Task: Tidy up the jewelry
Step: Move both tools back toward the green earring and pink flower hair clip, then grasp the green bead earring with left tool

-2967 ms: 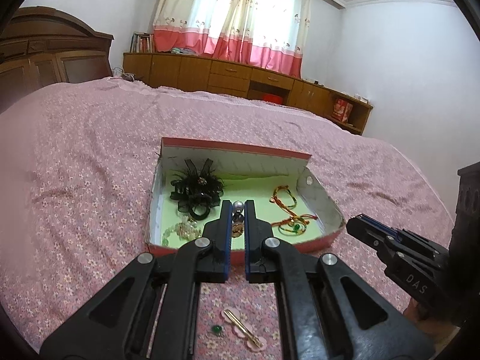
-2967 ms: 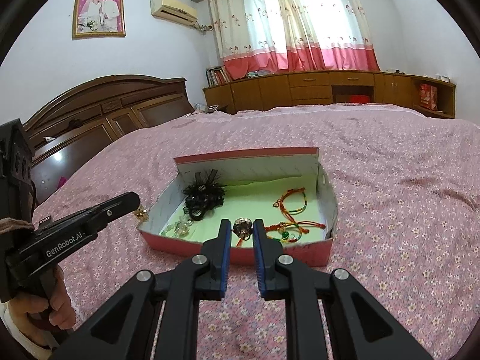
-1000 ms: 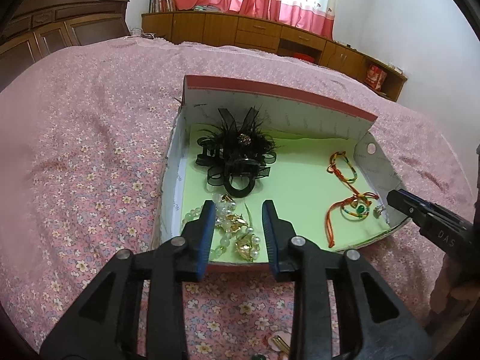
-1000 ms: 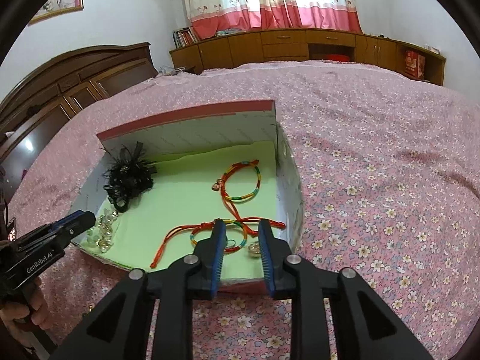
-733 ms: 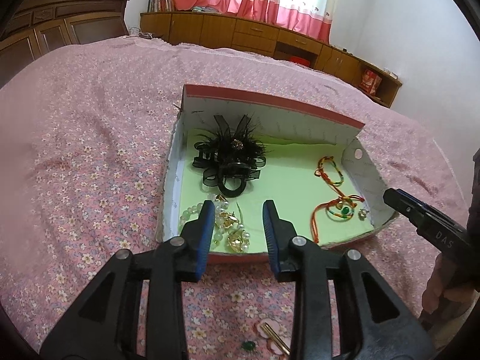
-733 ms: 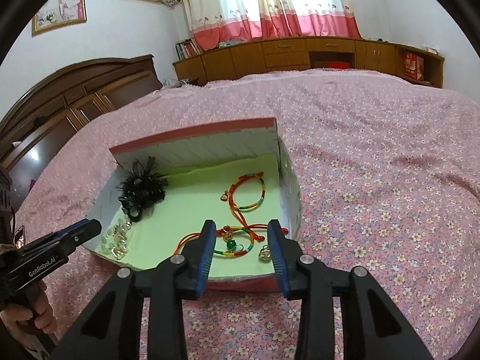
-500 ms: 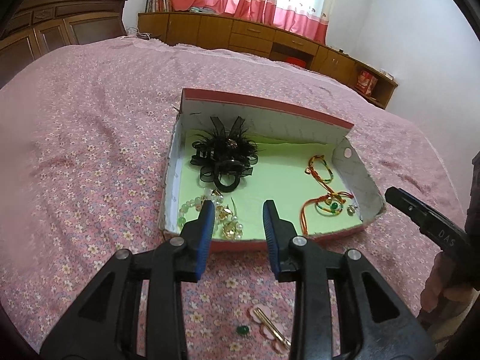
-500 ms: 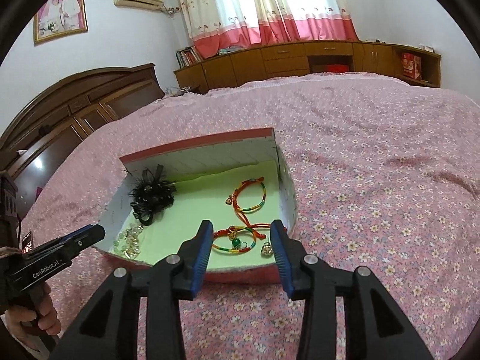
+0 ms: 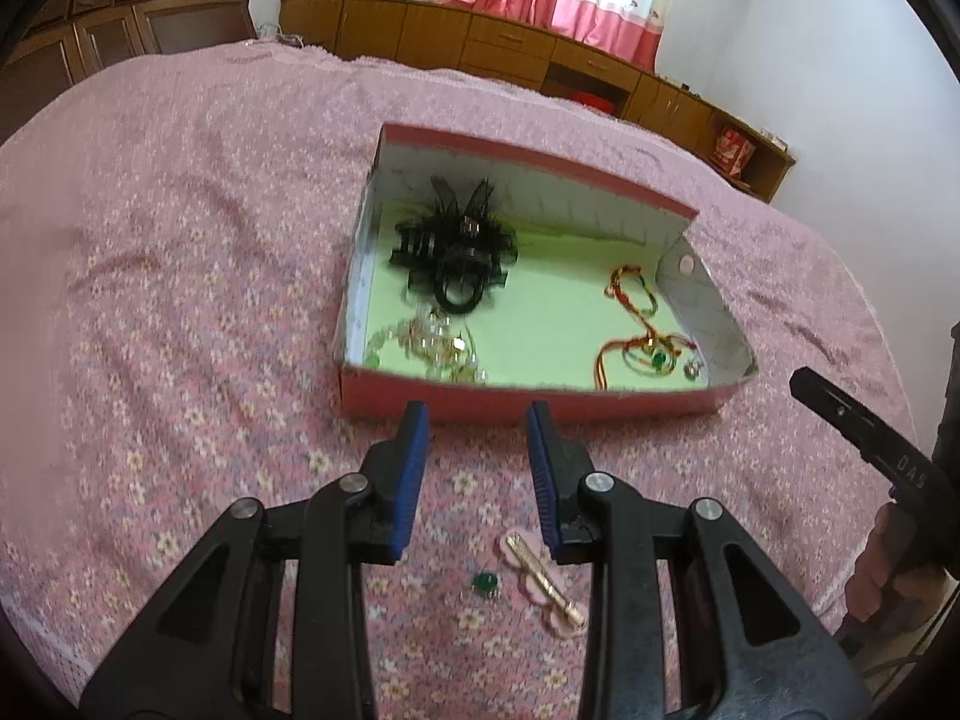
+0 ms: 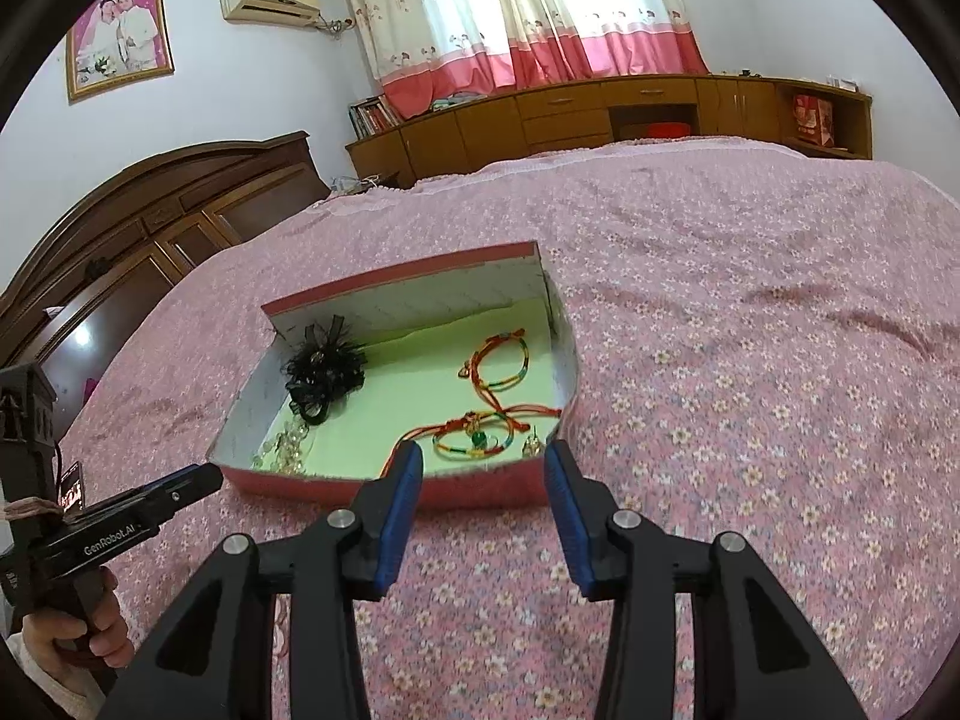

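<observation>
A red box (image 9: 522, 405) with a green floor lies on the pink bed; it also shows in the right wrist view (image 10: 480, 489). Inside are a black feathered hair piece (image 9: 456, 246), a pile of beads and gold pieces (image 9: 438, 348), and red string bracelets (image 9: 639, 348) with a small earring (image 10: 531, 444). My left gripper (image 9: 477, 414) is open and empty, just short of the box's near wall. On the bedspread below it lie a pink-and-gold hair clip (image 9: 543, 579) and a green stud (image 9: 485, 582). My right gripper (image 10: 483, 456) is open and empty at the near right corner.
The floral bedspread (image 9: 180, 300) spreads around the box. A dark wooden headboard (image 10: 150, 222) stands at the left, and low wooden cabinets (image 10: 600, 114) run along the far wall under pink curtains.
Both grippers were shut on small pieces over the box, opened and let them drop inside, then drew back toward the near edge. The hair clip and green stud came into the left view.
</observation>
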### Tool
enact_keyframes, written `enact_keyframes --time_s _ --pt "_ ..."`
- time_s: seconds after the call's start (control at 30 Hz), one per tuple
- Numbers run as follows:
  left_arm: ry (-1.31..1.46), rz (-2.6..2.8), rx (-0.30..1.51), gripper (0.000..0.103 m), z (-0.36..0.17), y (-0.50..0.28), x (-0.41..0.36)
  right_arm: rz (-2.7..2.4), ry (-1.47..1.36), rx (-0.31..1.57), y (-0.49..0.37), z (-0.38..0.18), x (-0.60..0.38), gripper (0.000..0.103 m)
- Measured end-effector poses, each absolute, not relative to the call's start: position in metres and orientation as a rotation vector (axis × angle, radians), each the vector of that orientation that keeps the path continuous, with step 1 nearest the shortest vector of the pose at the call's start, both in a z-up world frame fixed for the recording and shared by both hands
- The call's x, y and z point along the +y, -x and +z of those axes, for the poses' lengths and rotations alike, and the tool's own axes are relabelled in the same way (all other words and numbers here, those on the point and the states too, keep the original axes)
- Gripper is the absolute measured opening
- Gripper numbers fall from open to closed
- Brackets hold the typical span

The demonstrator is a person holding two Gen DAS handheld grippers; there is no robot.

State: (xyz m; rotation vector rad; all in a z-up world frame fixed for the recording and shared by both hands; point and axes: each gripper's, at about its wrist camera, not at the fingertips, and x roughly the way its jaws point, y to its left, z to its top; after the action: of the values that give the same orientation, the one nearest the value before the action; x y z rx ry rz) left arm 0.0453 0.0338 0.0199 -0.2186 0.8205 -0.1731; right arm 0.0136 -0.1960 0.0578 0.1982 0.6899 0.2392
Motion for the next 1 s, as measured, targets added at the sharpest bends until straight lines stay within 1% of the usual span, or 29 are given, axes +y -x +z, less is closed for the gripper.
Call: enact_keyframes --time_s 0.6,0.8,0.9,1.0 --pt "0.129 -0.215 0.947 0.024 -0.014 -0.02 0.019 0.213 -0.23 0.761 0.003 0.035 -0.205 0.045" --pt "0.105 -0.231 0.964 0.024 -0.02 -0.015 0.017 0.213 -0.232 0.768 0.005 0.033 -0.204 0.045" --pt "0.084 -0.236 0.956 0.023 -0.021 -0.014 0.014 0.213 -0.231 0.771 0.006 0.032 -0.203 0.045" --pt "0.075 -0.246 0.951 0.019 -0.022 -0.014 0.014 0.212 -0.232 0.773 0.007 0.032 -0.203 0.045"
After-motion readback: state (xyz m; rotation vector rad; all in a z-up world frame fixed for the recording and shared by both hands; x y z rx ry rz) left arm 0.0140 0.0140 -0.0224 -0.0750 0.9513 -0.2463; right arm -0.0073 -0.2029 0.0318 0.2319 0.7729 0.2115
